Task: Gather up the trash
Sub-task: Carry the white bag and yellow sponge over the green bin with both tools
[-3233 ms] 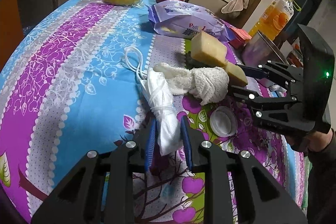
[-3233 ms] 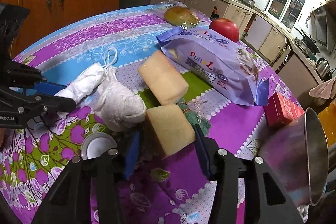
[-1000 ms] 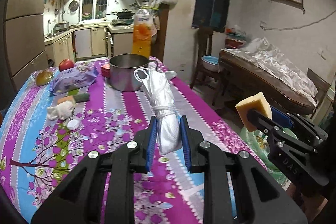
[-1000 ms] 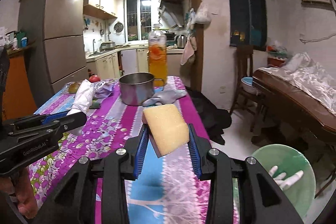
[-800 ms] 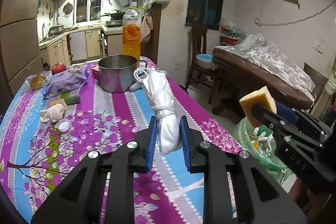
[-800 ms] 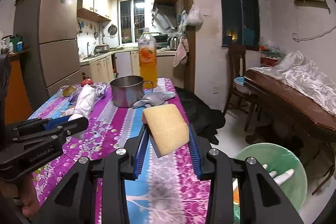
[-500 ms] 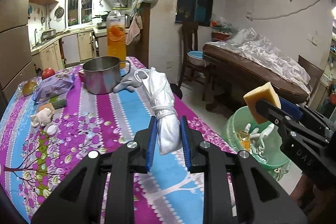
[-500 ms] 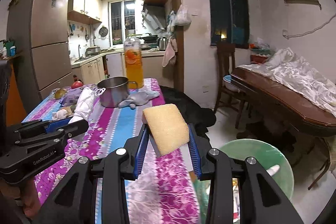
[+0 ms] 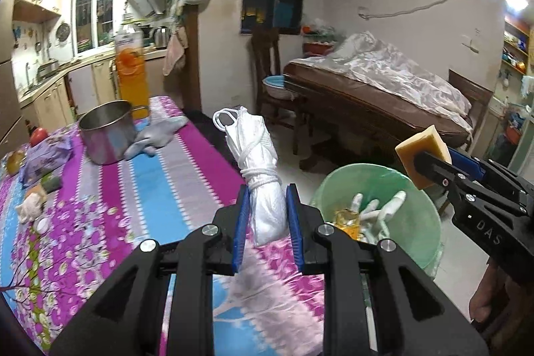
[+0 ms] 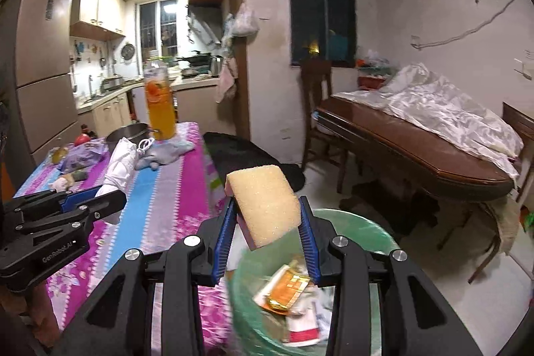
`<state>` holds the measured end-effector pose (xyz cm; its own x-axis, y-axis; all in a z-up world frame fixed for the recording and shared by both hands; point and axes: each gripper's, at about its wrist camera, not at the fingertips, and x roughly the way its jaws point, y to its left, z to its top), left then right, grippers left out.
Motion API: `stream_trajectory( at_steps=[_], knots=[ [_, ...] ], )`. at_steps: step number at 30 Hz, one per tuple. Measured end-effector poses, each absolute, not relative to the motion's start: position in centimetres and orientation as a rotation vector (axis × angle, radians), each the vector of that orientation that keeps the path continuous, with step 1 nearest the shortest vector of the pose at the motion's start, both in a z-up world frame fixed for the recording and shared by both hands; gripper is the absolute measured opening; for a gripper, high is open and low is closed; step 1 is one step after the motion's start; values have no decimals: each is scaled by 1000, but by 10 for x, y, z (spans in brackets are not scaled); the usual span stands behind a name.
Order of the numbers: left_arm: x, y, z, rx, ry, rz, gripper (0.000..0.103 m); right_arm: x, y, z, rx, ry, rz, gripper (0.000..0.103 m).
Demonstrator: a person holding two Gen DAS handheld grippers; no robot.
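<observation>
My left gripper [image 9: 266, 206] is shut on a rolled white face mask [image 9: 257, 162] tied with its cord, held above the table's near corner. My right gripper [image 10: 266, 216] is shut on a yellow sponge [image 10: 265, 202] and holds it above a green trash bin [image 10: 363, 232] with wrappers inside. In the left wrist view the bin [image 9: 424, 222] stands on the floor right of the table, with the right gripper [image 9: 424, 165] and sponge [image 9: 422, 149] over its far rim. The left gripper [image 10: 110, 196] with the mask [image 10: 120, 169] shows left in the right wrist view.
The table [image 9: 160, 169] has a purple and blue cloth. On it stand a steel pot [image 9: 106, 132], an orange juice bottle [image 9: 131, 79], a grey glove [image 9: 157, 135], a snack bag [image 9: 46, 155] and small scraps at the far left. A brown table [image 10: 417, 152] and chairs stand right.
Both grippers have swung right, away from the table and toward the green bin. The right gripper now holds the sponge above the bin. Both grips are unchanged.
</observation>
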<state>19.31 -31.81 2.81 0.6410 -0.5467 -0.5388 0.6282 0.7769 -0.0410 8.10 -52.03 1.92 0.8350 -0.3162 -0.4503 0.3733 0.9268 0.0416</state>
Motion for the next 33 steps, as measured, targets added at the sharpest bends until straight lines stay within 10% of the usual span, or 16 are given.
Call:
stream_trajectory(
  at_steps=[33],
  knots=[
    [184, -466, -29, 330, 650, -871, 21, 87, -664, -51, 299, 727, -480, 38]
  ],
)
